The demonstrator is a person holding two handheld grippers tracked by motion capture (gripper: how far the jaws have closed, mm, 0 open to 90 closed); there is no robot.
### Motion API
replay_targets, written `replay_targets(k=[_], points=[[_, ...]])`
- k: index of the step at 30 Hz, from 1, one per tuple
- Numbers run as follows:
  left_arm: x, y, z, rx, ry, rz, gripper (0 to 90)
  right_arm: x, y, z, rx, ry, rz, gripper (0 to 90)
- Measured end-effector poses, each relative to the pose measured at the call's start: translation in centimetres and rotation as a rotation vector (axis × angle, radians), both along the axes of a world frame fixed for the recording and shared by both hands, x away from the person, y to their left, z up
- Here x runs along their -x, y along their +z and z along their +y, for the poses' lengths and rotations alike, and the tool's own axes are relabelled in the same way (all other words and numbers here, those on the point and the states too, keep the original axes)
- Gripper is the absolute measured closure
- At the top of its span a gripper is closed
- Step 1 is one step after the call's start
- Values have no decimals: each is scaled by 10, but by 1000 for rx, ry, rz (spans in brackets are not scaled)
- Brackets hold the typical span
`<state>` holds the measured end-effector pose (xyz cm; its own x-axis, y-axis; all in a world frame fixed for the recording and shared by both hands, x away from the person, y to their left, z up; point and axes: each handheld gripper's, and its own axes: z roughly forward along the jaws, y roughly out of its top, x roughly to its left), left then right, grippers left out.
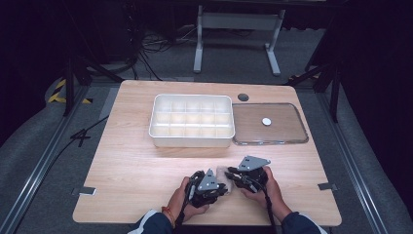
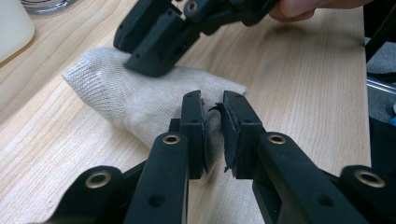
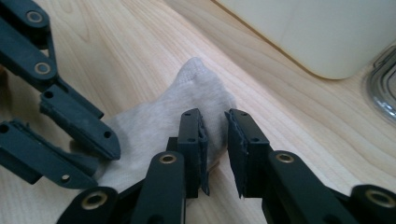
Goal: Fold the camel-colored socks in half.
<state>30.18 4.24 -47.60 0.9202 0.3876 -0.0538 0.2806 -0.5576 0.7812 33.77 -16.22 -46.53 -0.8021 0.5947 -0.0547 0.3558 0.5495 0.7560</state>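
The beige sock [image 1: 222,171] lies on the worktop [image 1: 131,161] between both grippers, its long axis running 9 to 3. The left gripper [image 2: 213,123] pinches one end, the right gripper [image 3: 215,140] the other.

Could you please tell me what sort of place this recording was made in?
Probably a lab or recording studio, not a home: the wooden table stands on grey carpet among dark curtains, with cables on the floor and metal rails alongside. A white stand sits behind.
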Motion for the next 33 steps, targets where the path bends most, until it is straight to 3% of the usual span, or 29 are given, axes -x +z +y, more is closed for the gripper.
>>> replay_targets(k=[4, 6, 7, 9, 10, 12, 15, 19, 24, 28, 33], points=[[0, 0, -1, -7, -2, -8, 796, -5, 5, -5, -19, -52, -1, 789], [0, 0, -1, -1, -1, 0, 797, -7, 10, -7, -14, -67, -22, 797], [0, 0, 0, -3, -2, 3, 797, -7, 13, -7, -35, -69, -26, 797], [-1, 0, 0, 3, -5, 3, 798, -5, 20, -5, -78, -13, -47, 797], [-1, 0, 0, 3, -5, 3, 798, -5, 20, -5, -78, -13, -47, 797], [-1, 0, 0, -3, -8, 1, 798, -2, 21, 10, -65, 76, -44, 801], [-2, 0, 0, -8, -11, 5, 801, -7, 10, 20, -35, 105, -16, 814], [-2, 0, 0, -2, -7, 8, 806, -17, -1, 19, -52, 78, 22, 825], [-3, 0, 0, 5, -7, 14, 806, -21, -5, 18, -49, 30, 6, 826], [-2, -1, 0, 7, -3, 16, 807, -21, -5, 22, -22, 30, -12, 841], [-1, 0, -1, -14, -5, -2, 807, -21, -7, 22, -28, 33, -7, 847]])
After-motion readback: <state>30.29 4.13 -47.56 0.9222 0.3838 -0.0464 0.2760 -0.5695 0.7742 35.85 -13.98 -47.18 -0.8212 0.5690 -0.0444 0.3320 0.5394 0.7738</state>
